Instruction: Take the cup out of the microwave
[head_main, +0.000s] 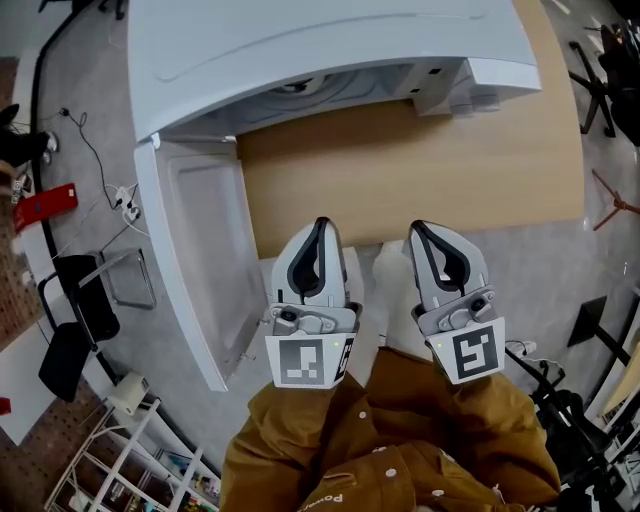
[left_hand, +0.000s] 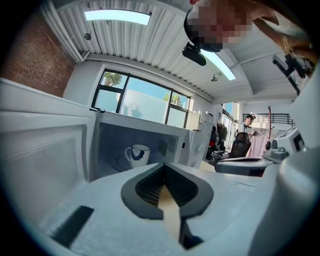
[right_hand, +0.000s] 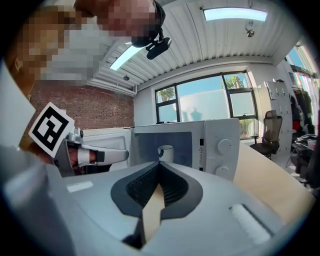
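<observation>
My left gripper (head_main: 320, 226) and right gripper (head_main: 416, 229): fingers clenched, empty. Microwave (head_main: 330, 45) on surface (head_main: 420, 165), door open; cup (left_hand: 138, 154) inside.

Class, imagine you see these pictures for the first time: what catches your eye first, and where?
The white microwave stands on the wooden table, its door swung open to the left. Inside stands a white cup with a dark blue pattern. In front, side by side, the left gripper and right gripper point towards it, both shut and empty.
</observation>
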